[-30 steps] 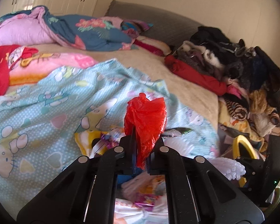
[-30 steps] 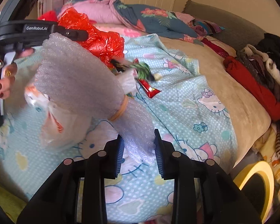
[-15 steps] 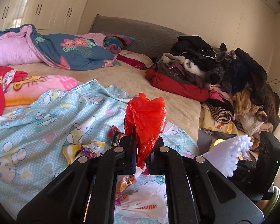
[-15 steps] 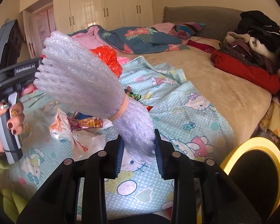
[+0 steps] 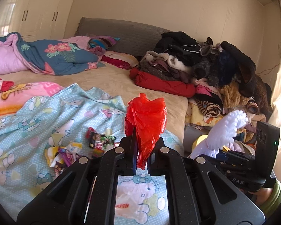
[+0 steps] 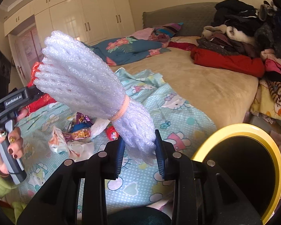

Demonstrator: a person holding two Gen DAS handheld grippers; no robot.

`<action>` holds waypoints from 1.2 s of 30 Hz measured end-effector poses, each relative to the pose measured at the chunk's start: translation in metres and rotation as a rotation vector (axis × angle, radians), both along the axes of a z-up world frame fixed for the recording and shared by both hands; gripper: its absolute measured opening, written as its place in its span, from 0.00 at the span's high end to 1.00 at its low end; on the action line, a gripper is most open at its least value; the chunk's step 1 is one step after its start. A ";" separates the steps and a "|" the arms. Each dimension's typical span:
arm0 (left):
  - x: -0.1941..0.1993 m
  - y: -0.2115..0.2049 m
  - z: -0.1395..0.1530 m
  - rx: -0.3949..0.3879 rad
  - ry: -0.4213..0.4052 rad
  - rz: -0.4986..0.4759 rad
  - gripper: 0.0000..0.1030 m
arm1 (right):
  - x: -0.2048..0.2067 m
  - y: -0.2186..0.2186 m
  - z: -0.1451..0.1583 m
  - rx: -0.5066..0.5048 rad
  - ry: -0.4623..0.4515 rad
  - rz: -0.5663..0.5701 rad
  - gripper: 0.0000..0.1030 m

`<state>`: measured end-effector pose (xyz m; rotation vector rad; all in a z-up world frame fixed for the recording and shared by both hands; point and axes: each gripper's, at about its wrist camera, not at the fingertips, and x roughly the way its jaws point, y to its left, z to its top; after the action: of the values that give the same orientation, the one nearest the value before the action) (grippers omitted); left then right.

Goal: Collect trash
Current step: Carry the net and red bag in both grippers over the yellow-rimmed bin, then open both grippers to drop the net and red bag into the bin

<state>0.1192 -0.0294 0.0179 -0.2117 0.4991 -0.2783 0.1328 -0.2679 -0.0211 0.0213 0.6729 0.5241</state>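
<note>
My left gripper [image 5: 141, 150] is shut on a crumpled red plastic bag [image 5: 147, 120], held up above the bed. My right gripper [image 6: 139, 150] is shut on a white foam net bundle [image 6: 80, 78] tied with an orange rubber band [image 6: 120, 110]. That bundle [image 5: 223, 133] also shows at the right of the left wrist view. Several snack wrappers [image 5: 80, 150] and a white plastic bag [image 5: 138, 202] lie on the light blue cartoon blanket [image 5: 37, 123]. The same wrappers [image 6: 78, 136] lie below the foam in the right wrist view. A yellow-rimmed bin [image 6: 239, 170] opens at the lower right.
A pile of clothes [image 5: 206, 71] covers the right side of the bed, with a red garment [image 5: 164, 84] in front. A folded blue floral quilt [image 5: 56, 56] lies at the back left. White wardrobes [image 6: 80, 18] line the far wall. A hand [image 6: 9, 150] holds the left gripper's handle.
Both grippers have risen and drawn back from the blanket with their loads. The right one rolled, and the yellow-rimmed bin has come into its view at the lower right.
</note>
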 end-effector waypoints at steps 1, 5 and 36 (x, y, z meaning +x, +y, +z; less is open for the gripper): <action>-0.001 -0.006 0.001 0.005 -0.003 -0.011 0.97 | 0.000 -0.004 0.001 0.004 0.001 -0.011 0.72; -0.003 -0.023 0.001 0.010 -0.007 -0.049 0.97 | -0.001 -0.023 0.005 0.023 0.003 -0.059 0.72; -0.004 -0.165 -0.027 0.068 0.050 -0.324 0.97 | 0.002 -0.207 -0.031 0.211 0.195 -0.505 0.72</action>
<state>0.1154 -0.1946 -0.0091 -0.0706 0.5913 -0.5726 0.1343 -0.4751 -0.0518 0.4348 0.7675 0.1035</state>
